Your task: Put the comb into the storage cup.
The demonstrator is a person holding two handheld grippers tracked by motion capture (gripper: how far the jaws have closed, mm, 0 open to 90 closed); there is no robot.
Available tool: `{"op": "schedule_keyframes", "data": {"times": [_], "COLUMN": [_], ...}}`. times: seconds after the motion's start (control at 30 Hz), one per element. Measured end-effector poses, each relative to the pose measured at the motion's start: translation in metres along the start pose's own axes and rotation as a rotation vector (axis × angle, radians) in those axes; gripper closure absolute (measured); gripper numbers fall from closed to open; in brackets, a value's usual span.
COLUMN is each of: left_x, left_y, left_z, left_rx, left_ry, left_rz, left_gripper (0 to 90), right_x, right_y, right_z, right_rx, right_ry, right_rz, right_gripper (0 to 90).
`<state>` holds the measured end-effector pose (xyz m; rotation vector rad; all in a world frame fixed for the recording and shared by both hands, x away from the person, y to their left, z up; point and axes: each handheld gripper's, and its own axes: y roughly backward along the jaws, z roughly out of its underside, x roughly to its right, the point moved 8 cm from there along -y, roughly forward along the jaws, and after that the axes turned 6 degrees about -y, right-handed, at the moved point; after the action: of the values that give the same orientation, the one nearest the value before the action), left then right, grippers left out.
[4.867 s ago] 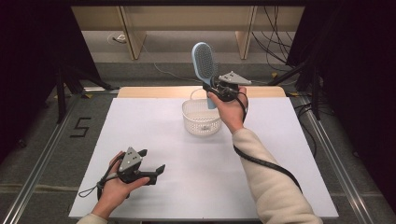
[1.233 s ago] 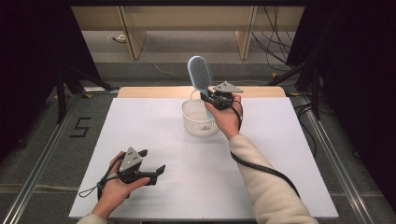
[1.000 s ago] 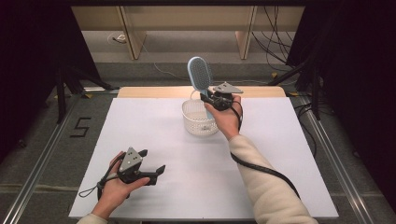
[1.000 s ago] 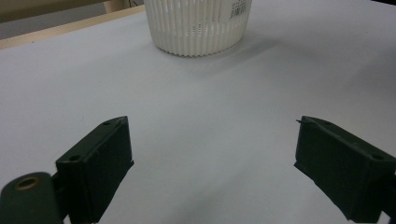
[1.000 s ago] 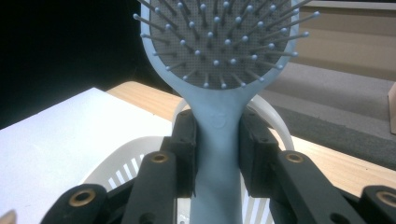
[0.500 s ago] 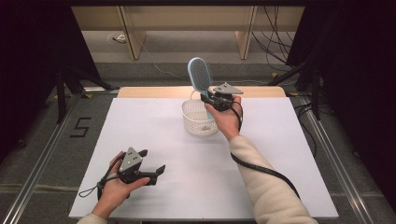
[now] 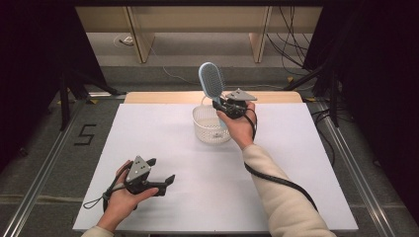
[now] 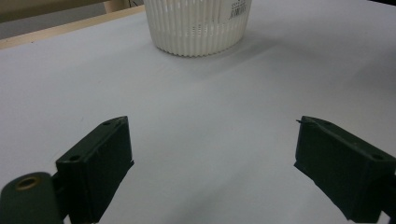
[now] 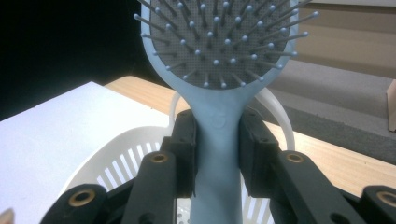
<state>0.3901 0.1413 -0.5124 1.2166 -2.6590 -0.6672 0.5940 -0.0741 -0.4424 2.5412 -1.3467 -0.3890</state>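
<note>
On the white table [image 7: 163,148], a pale blue plastic hairbrush [image 7: 211,85] is pinched by its handle in the right gripper [image 7: 223,104], held upright directly above the white slotted plastic basket [image 7: 210,129]. The left gripper [image 7: 160,174] is held spread, well apart.

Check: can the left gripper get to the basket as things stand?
Probably yes. Left gripper is open, and bare table lies between it and the basket; the right gripper holds the hairbrush above it.
</note>
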Motion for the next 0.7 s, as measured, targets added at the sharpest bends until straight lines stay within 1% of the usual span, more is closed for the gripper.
{"op": "schedule_keyframes", "data": {"times": [0.7], "left_x": [0.0002], "left_y": [-0.0002], "left_z": [0.0002], "left_rx": [-0.001], "left_ry": [-0.001], "left_rz": [0.0], "left_gripper": [10.2], "right_x": [0.0018], "right_y": [-0.0015], "right_z": [0.0076], "right_rx": [-0.014], "right_ry": [0.001], "right_rz": [0.004], "right_gripper": [70.2]}}
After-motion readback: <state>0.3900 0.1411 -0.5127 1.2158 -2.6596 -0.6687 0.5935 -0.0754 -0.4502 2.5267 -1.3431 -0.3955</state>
